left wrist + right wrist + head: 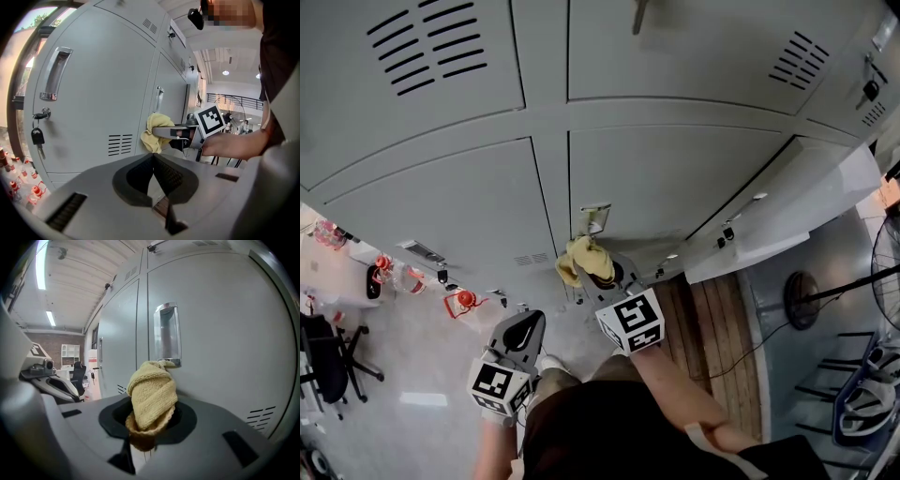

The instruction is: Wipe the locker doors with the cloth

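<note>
Head view: right gripper (596,273) (clamping cloth (582,254)) — near handle (594,219).

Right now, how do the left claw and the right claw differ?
The right claw grips the yellow cloth; the left claw is shut on nothing. The right claw is up at the locker door by its handle; the left claw hangs back. Both are closed.

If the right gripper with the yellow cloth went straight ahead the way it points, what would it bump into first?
The yellow cloth clamped in the right gripper leads, so the cloth would press onto the grey locker door first, just below its recessed handle. It may already be touching; depth is unclear.
</note>
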Demonstrator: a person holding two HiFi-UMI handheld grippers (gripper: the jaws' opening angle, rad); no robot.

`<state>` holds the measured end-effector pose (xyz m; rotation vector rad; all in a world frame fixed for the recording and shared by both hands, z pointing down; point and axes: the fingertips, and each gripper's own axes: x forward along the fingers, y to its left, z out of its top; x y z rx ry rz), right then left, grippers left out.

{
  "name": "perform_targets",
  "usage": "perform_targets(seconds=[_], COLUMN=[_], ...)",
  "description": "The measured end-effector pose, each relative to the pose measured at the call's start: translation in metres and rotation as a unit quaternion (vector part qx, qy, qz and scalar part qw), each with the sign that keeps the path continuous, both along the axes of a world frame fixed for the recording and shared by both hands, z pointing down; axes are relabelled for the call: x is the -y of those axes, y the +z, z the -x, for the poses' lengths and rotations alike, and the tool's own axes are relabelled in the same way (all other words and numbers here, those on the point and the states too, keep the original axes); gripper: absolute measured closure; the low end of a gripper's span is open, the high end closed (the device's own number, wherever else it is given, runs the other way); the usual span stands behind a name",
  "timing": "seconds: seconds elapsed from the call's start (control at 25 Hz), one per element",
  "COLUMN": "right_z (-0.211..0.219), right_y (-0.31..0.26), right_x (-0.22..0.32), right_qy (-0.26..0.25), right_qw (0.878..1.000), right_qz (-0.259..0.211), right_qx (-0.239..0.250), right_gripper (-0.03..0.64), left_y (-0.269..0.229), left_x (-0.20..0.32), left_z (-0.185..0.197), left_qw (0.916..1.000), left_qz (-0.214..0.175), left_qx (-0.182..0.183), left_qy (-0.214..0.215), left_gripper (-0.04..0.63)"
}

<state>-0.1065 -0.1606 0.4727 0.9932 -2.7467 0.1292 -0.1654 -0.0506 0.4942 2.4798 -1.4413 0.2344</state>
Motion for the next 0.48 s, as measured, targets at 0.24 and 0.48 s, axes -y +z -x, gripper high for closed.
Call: perform_targets(seconds=[0.24,0.48], right_z=[0.005,-0.004], right_y=[0.018,0.033], right_x=[0.000,0.004], right_qy=[-0.019,-0.021], right_qw=[1.000,0.999], right_qz=[0.014,0.023], right_qx=[-0.015,-0.027], right_gripper=[0.520,0.520], left_y=[-0.003,0.004], left_x=[-0.001,0.000], left_z=[-0.003,-0.006], left_qw=[0.9998,0.9997], left_qz=[0.010,0.005], left_qx=[-0.001,0.004], left_qy=[-0.015,-0.022], left_gripper=[0.586,0.586])
